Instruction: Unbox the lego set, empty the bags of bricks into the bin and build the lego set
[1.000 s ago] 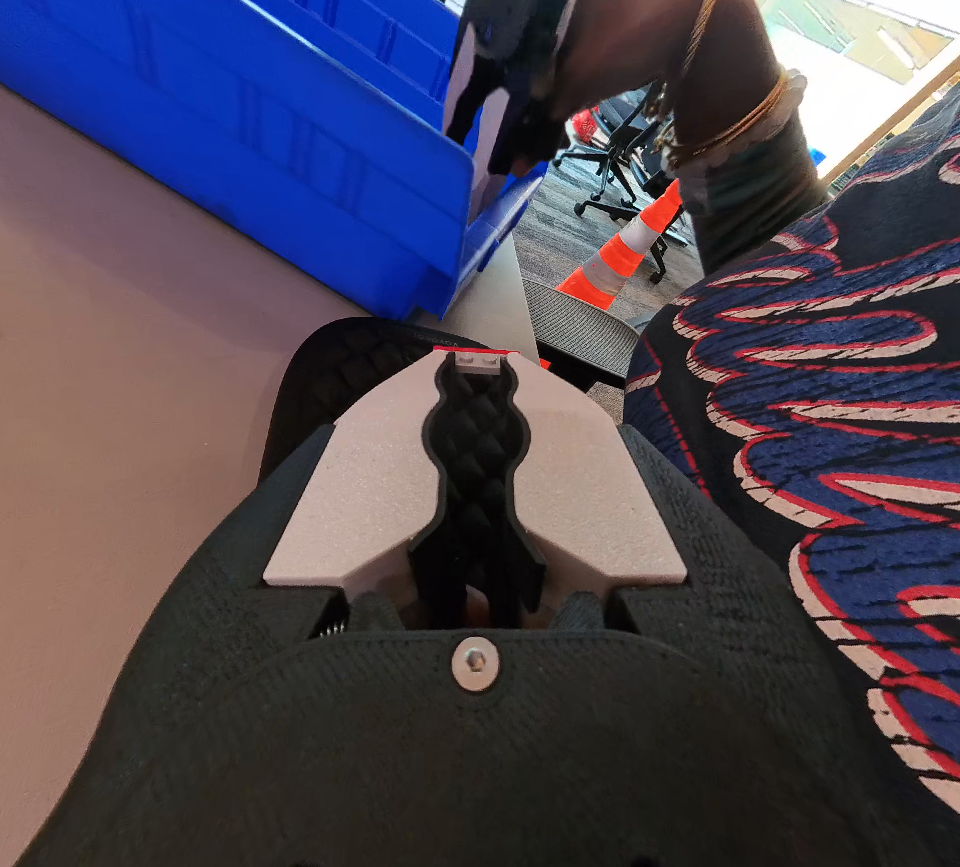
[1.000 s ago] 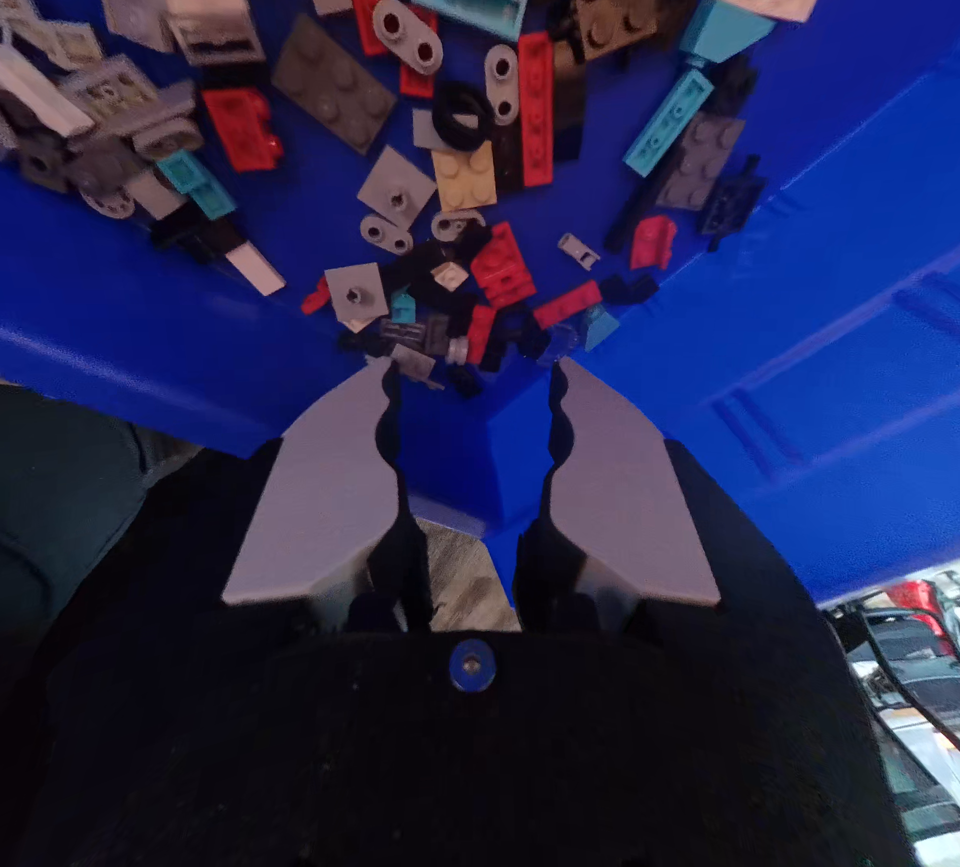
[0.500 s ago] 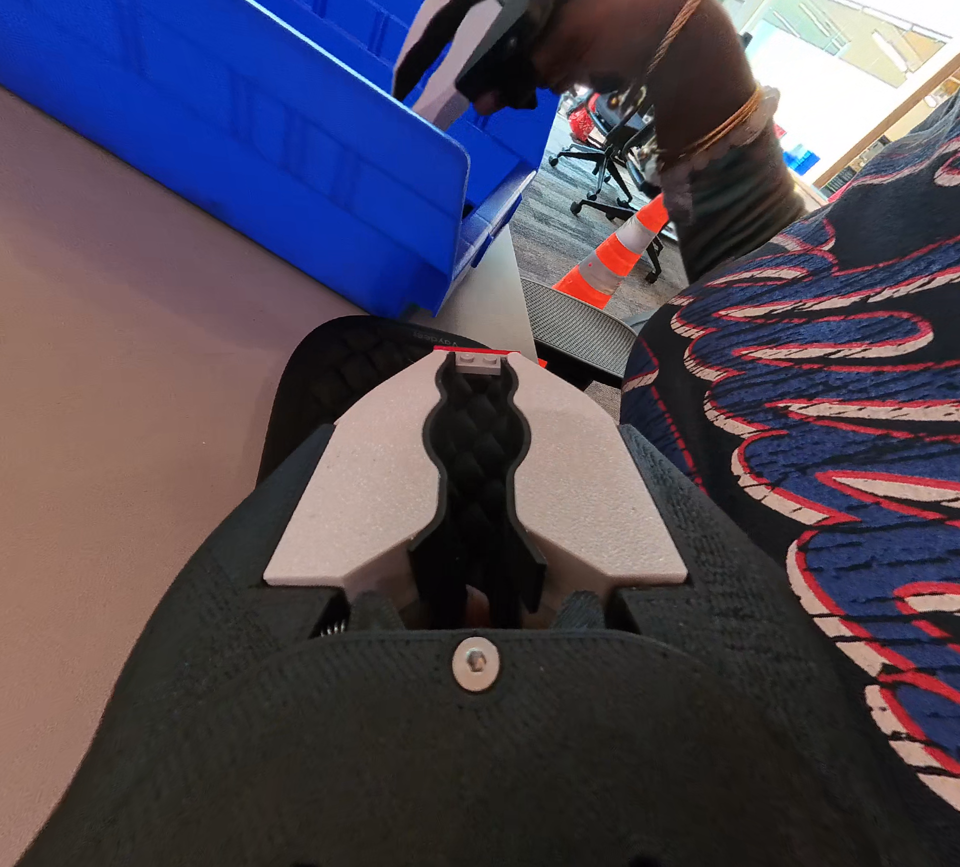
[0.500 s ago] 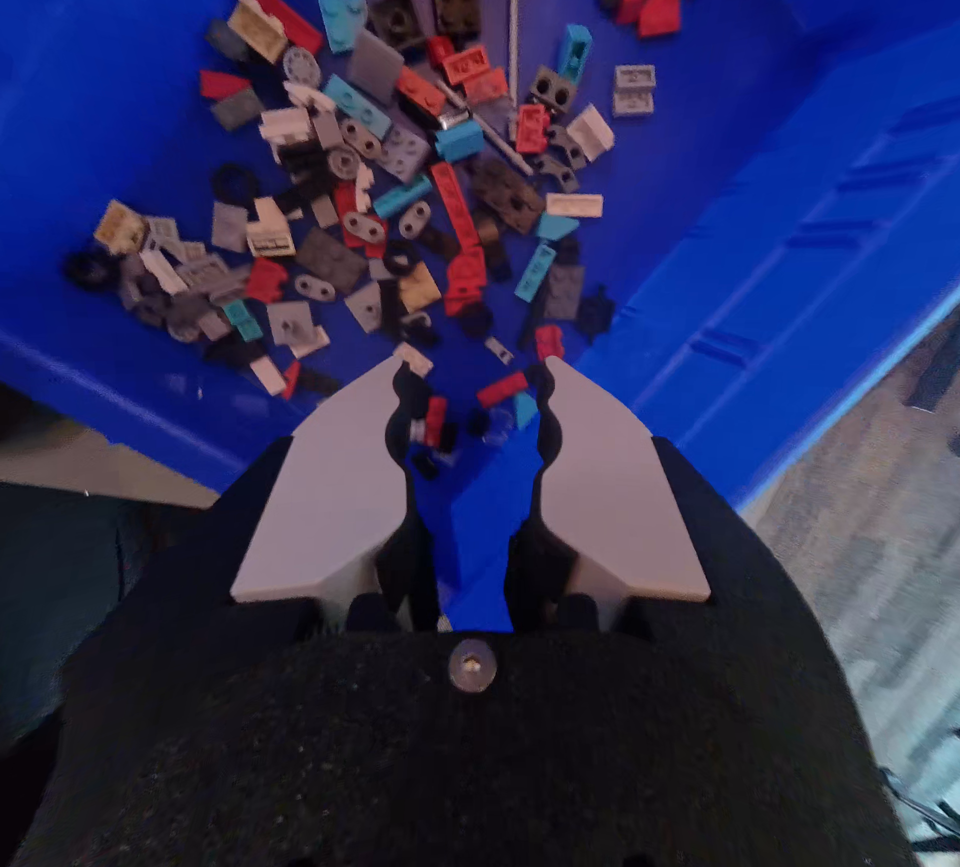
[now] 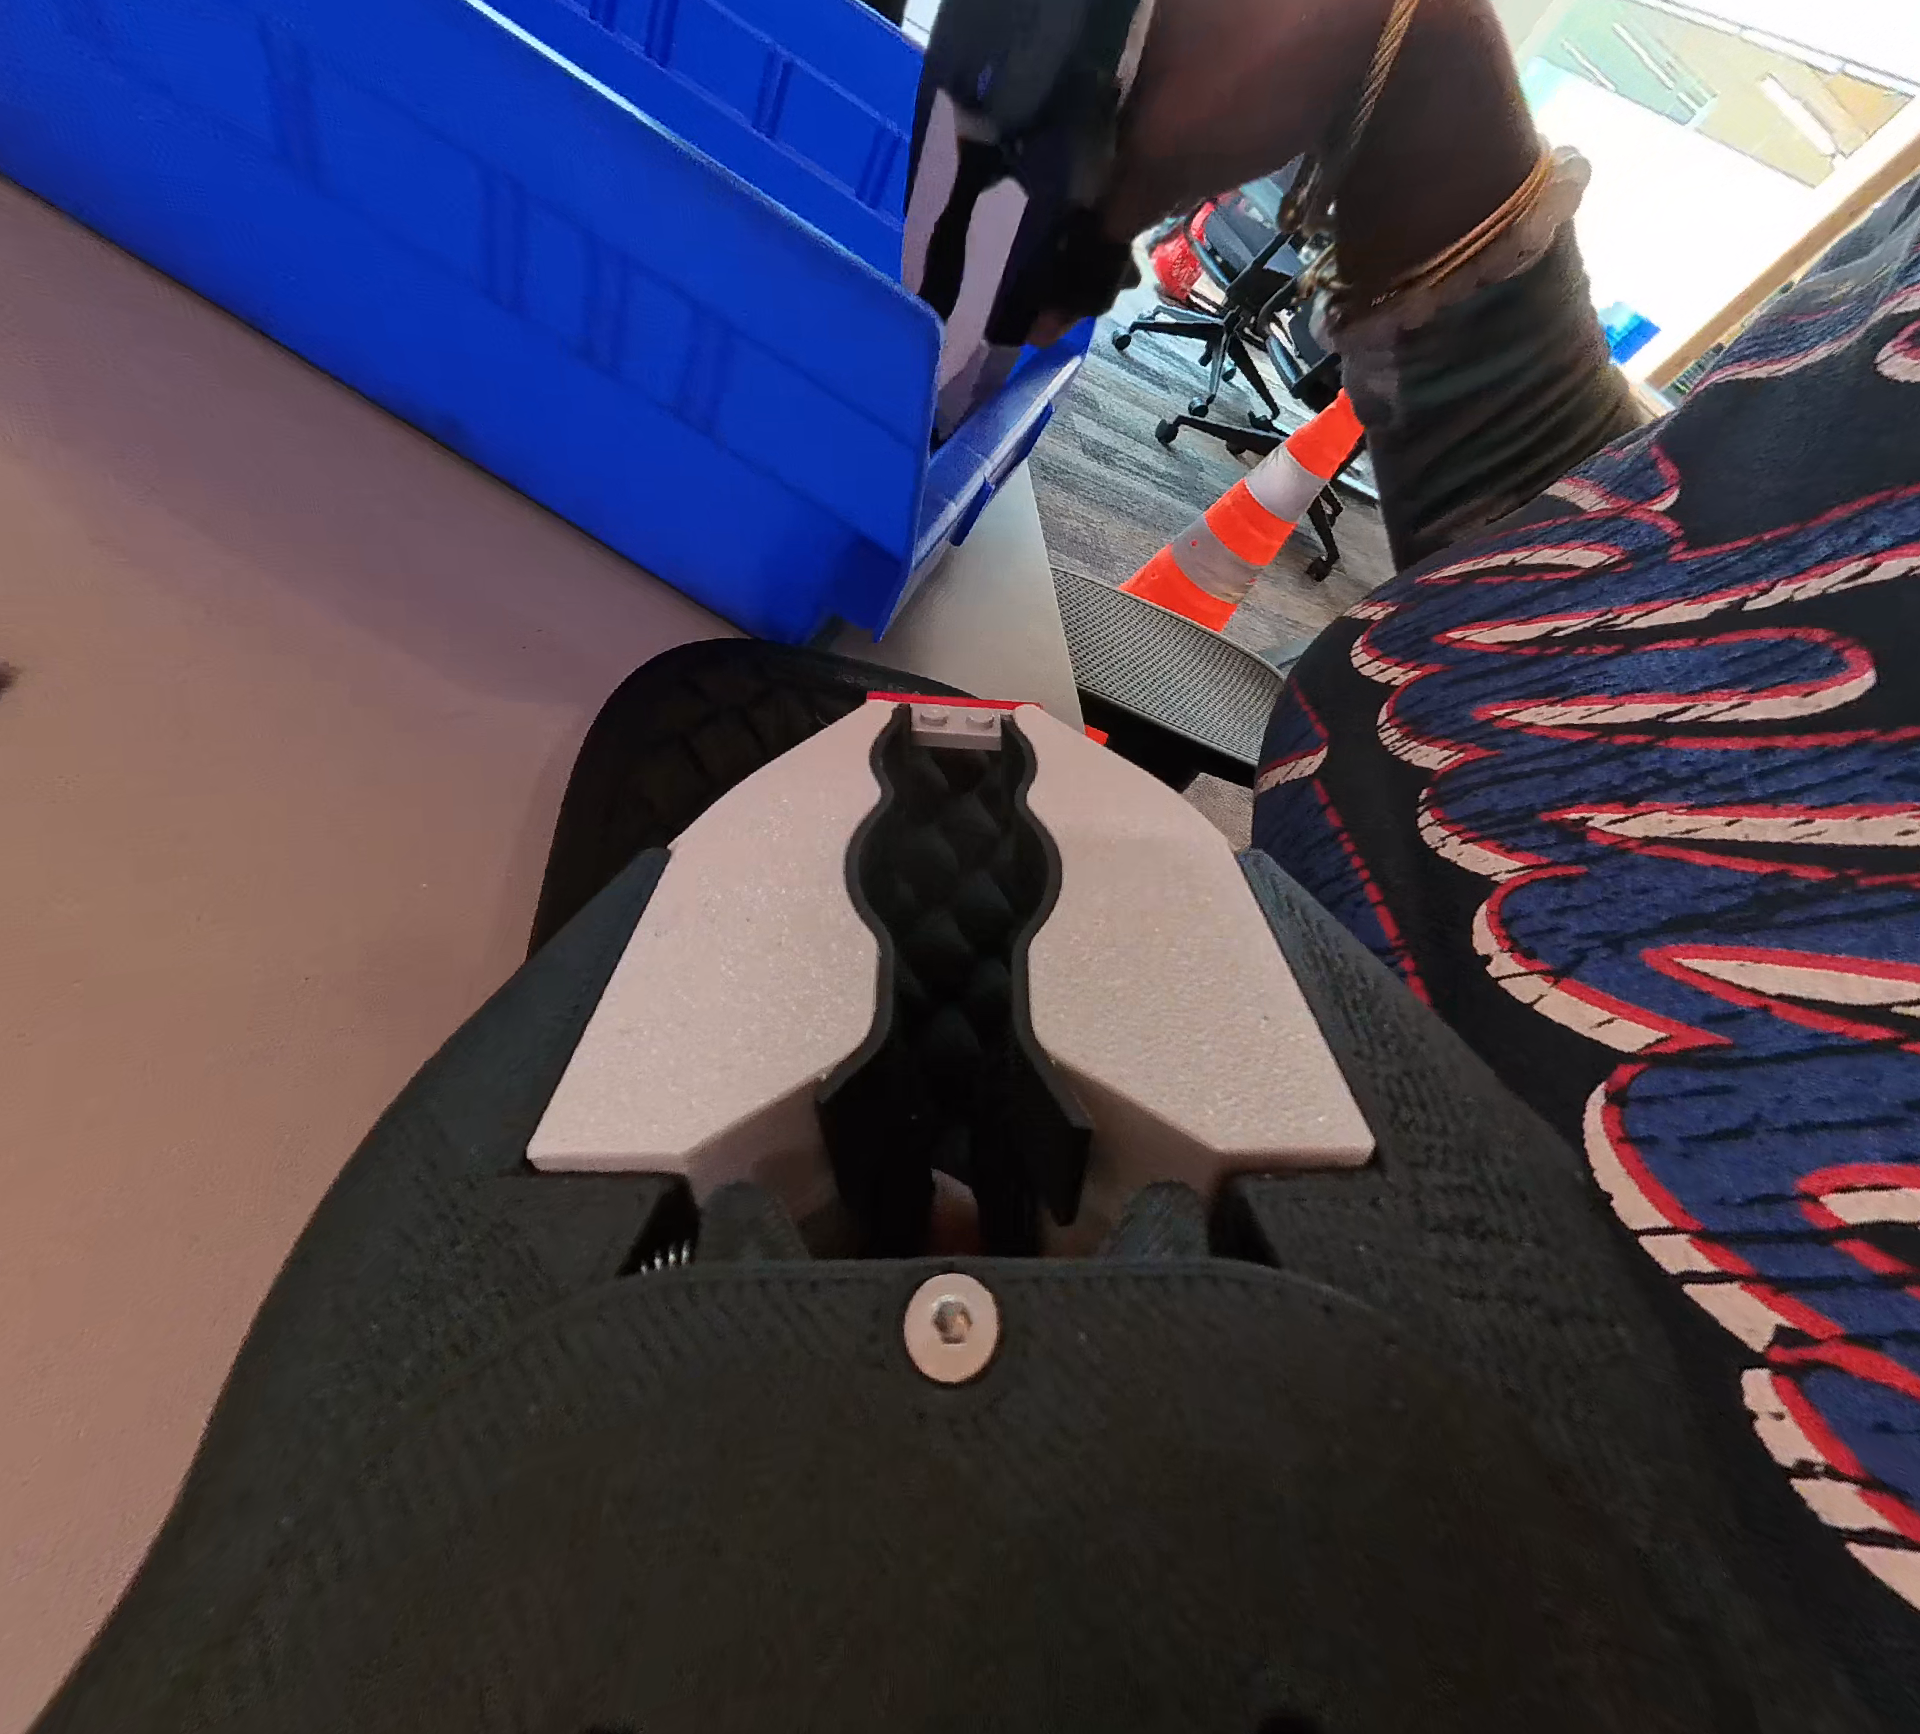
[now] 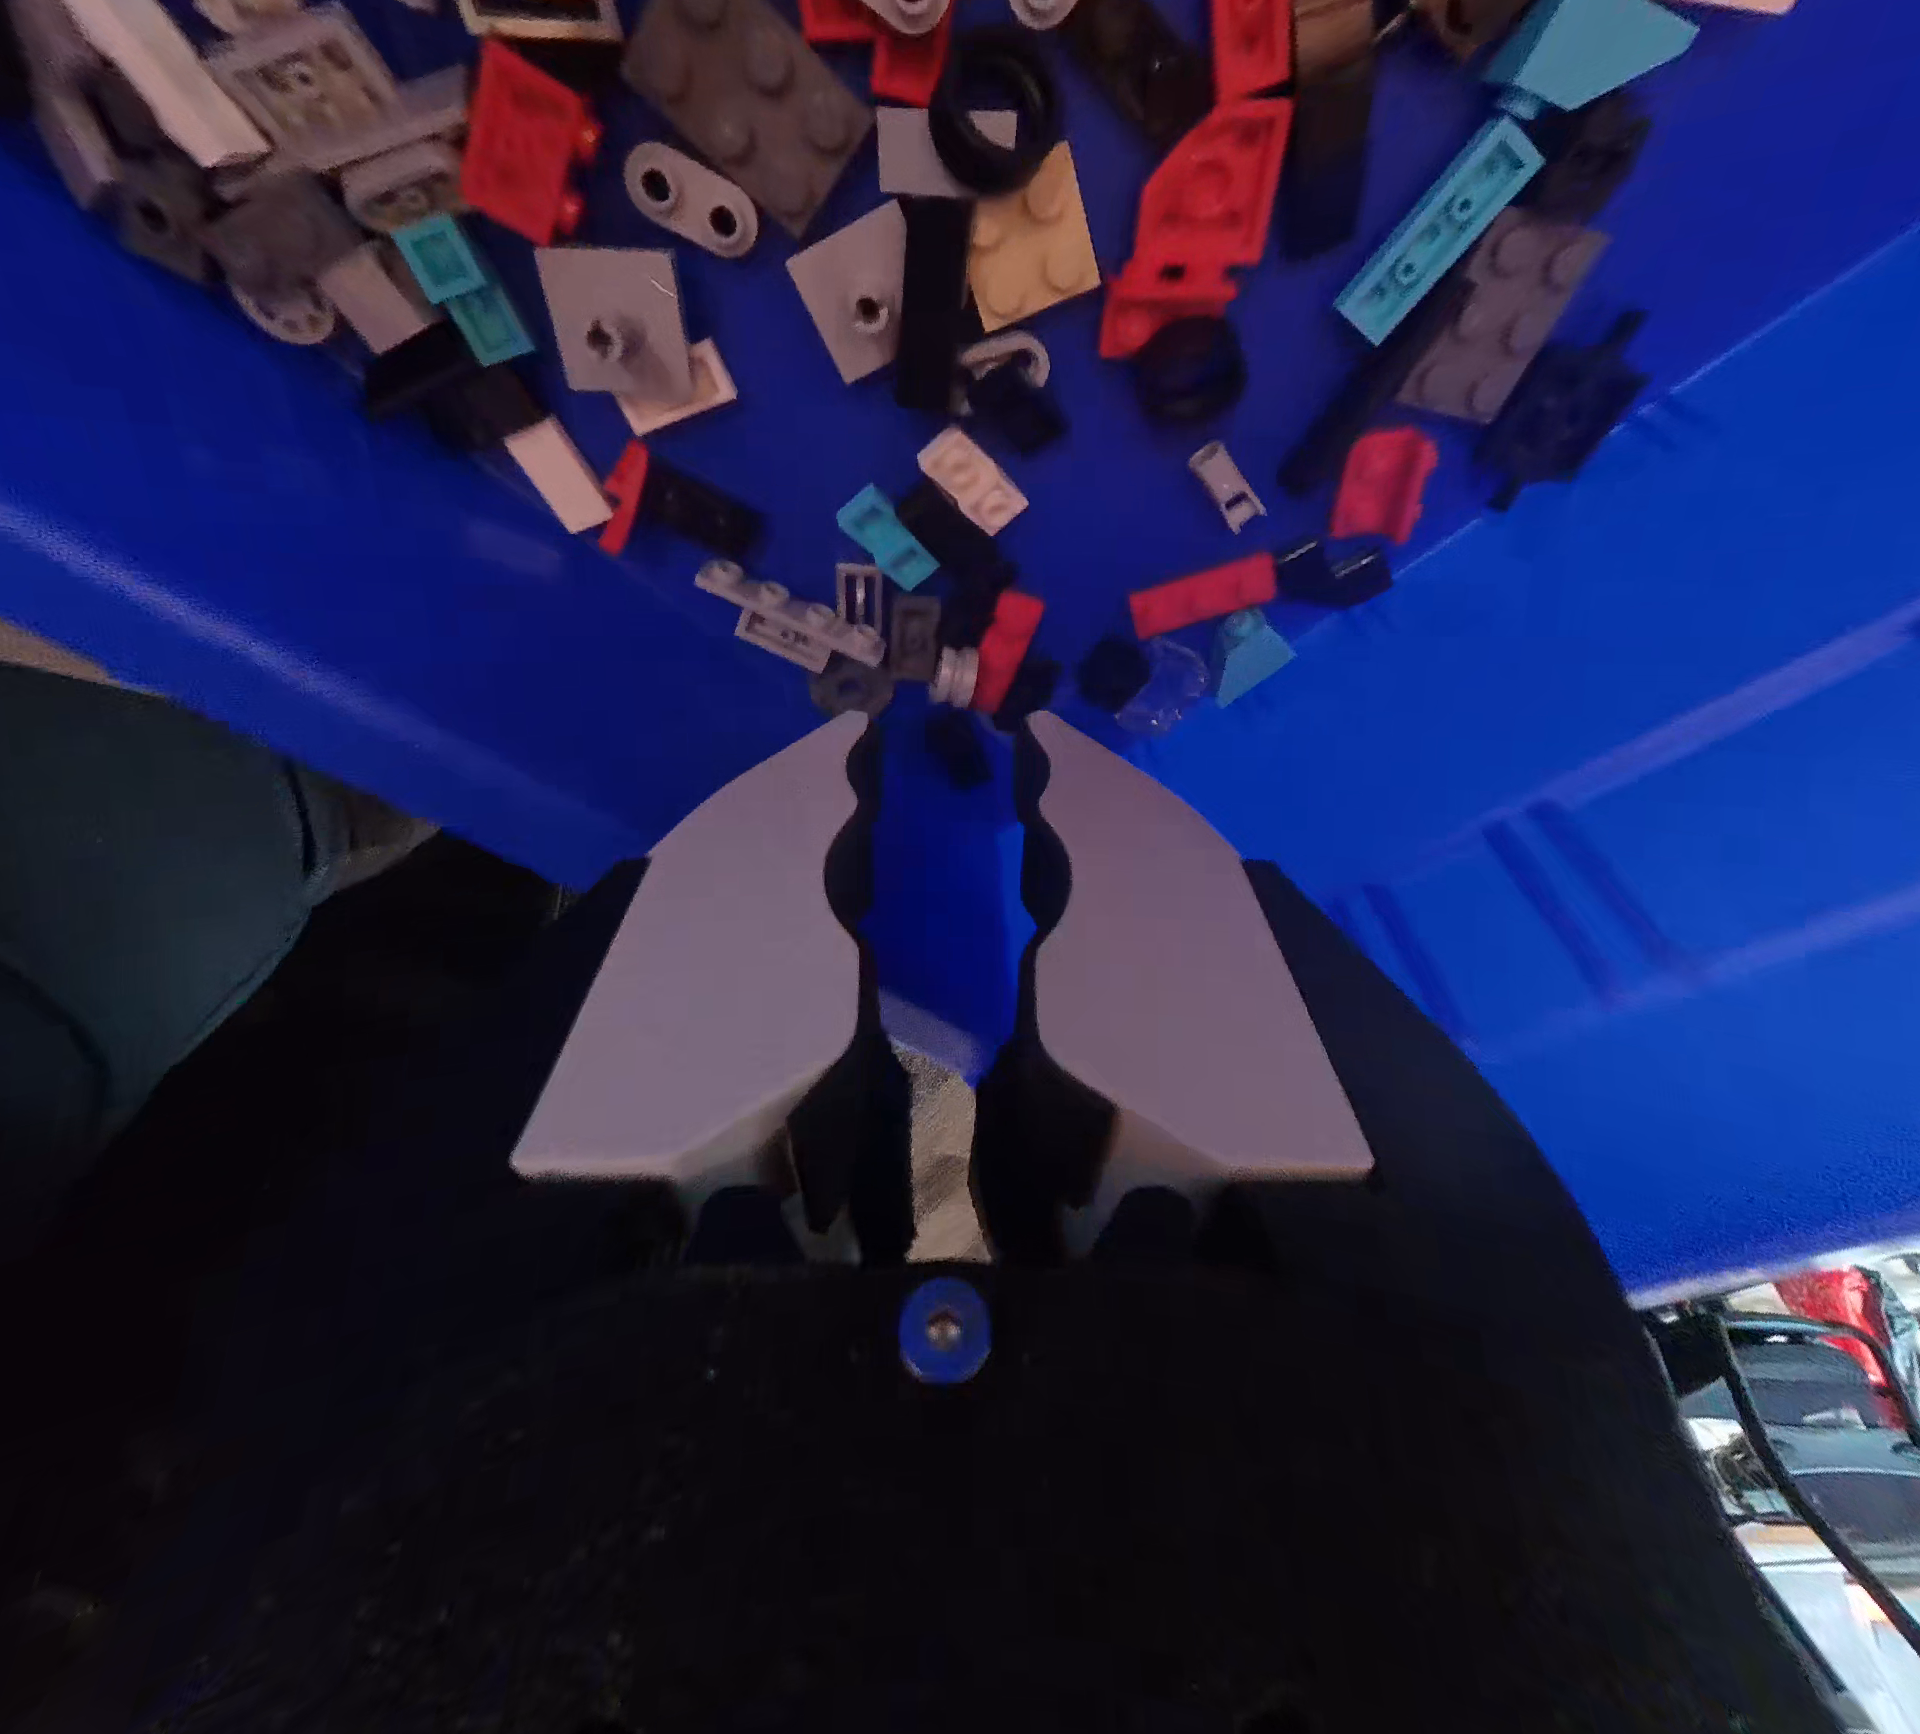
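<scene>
My left gripper (image 5: 956,720) rests low over the table, shut on a small lego build: a grey studded plate (image 5: 956,730) on a red plate, with a black treaded tyre-like part (image 5: 686,749) under the fingers. The blue bin (image 5: 520,230) stands ahead on the left. My right gripper (image 6: 948,728) is open inside the bin (image 6: 1558,749), its tips just above a cluster of small bricks (image 6: 935,635) in the near corner; a small black piece (image 6: 956,749) lies between the tips. The right gripper also shows in the left wrist view (image 5: 987,230), dipping over the bin's end.
Loose red, grey, black, teal, tan and white bricks (image 6: 935,126) cover the bin floor. The beige table (image 5: 260,749) ends just right of the bin. A person's patterned shirt (image 5: 1610,853) fills the right. An orange cone (image 5: 1247,521) and office chairs stand beyond. The grippers' ends are close to 20 centimeters from one another.
The right gripper rose above the bin, then dropped back to the near corner with its jaws narrower. The left gripper has held still.
</scene>
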A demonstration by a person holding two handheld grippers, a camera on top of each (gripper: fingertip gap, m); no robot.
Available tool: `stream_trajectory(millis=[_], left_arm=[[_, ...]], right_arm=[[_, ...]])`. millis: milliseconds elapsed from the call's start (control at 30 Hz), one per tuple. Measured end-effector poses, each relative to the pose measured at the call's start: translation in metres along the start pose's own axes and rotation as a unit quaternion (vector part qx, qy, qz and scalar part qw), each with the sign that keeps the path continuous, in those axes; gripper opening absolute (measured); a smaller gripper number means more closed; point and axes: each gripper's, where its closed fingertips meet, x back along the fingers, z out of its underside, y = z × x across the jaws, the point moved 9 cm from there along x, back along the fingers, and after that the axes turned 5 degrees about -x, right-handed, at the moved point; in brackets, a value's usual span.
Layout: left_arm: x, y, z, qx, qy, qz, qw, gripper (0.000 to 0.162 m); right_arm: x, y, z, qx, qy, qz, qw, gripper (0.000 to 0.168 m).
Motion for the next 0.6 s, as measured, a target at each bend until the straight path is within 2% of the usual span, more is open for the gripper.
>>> stream_trajectory(millis=[33, 100, 233, 300, 400, 433, 500, 600], left_arm=[[0.0, 0.0, 0.0, 0.0, 0.0, -0.001, 1.0, 0.017], [0.0, 0.0, 0.0, -0.001, 0.001, 0.001, 1.0, 0.017], [-0.001, 0.0, 0.001, 0.0, 0.008, 0.005, 1.0, 0.017], [-0.001, 0.0, 0.001, 0.001, 0.009, 0.005, 1.0, 0.017], [-0.001, 0.0, 0.001, 0.004, 0.01, 0.007, 1.0, 0.017], [-0.001, 0.0, 0.001, 0.005, 0.01, 0.007, 1.0, 0.017], [-0.002, 0.001, 0.001, 0.006, 0.012, 0.008, 1.0, 0.017], [-0.002, 0.001, 0.001, 0.006, 0.015, 0.003, 1.0, 0.017]], right_arm=[[-0.003, 0.0, -0.002, -0.002, 0.002, -0.004, 1.0, 0.024], [-0.005, -0.001, -0.004, -0.003, -0.004, 0.005, 1.0, 0.019], [0.014, -0.003, -0.015, -0.008, -0.152, -0.013, 0.988, 0.024], [0.025, -0.001, -0.014, 0.039, -0.197, -0.015, 0.98, 0.028], [0.031, 0.013, -0.02, 0.154, -0.267, -0.083, 0.948, 0.032], [0.03, 0.018, -0.024, 0.182, -0.288, -0.107, 0.934, 0.029], [0.026, 0.028, -0.032, 0.225, -0.314, -0.162, 0.908, 0.008], [0.017, 0.041, -0.04, 0.257, -0.308, -0.222, 0.889, 0.004]])
